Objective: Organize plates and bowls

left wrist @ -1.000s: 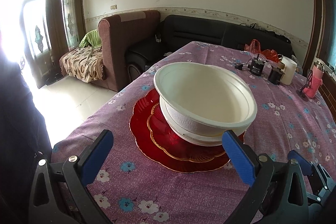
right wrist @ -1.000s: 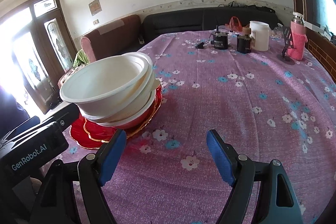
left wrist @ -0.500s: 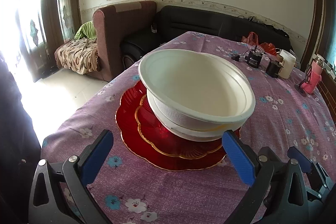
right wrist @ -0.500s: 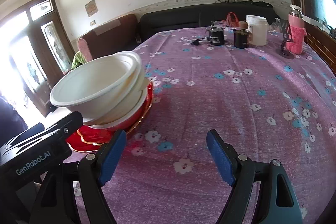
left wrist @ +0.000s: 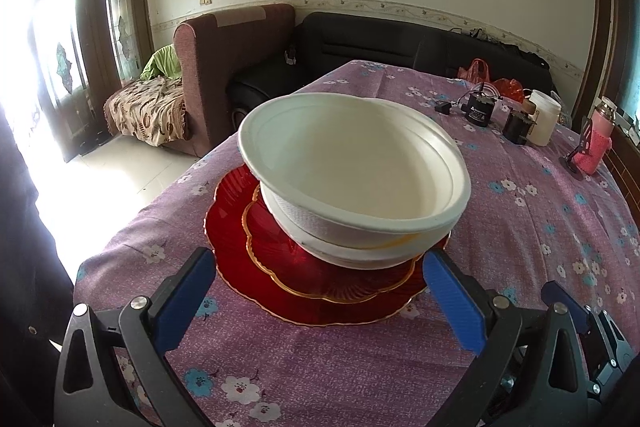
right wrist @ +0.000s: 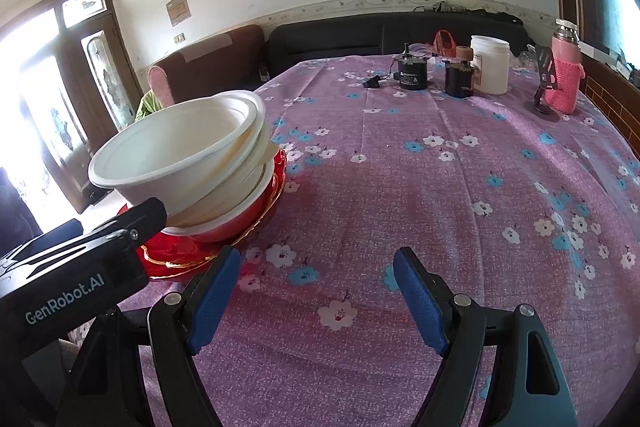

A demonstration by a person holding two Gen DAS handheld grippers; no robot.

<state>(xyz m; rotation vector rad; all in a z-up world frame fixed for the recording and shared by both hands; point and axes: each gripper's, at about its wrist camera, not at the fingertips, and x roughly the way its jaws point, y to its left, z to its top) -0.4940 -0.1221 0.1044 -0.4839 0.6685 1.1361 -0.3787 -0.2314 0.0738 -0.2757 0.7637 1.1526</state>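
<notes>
Nested white bowls sit tilted on stacked red plates with gold rims near the table's left edge. My left gripper is open just in front of the plates, its blue fingers straddling the stack's near side without touching it. In the right wrist view the same white bowls and red plates stand at the left. My right gripper is open over bare cloth to their right, holding nothing. The left gripper's black body shows at the lower left.
A purple flowered tablecloth covers the table. At the far end stand two small black motors, a white jar and a pink bottle. The table's left edge drops to the floor; sofas stand behind.
Both grippers have drawn closer to the stack, so the bowls and plates look larger. The jaws stayed open and the stack did not move.
</notes>
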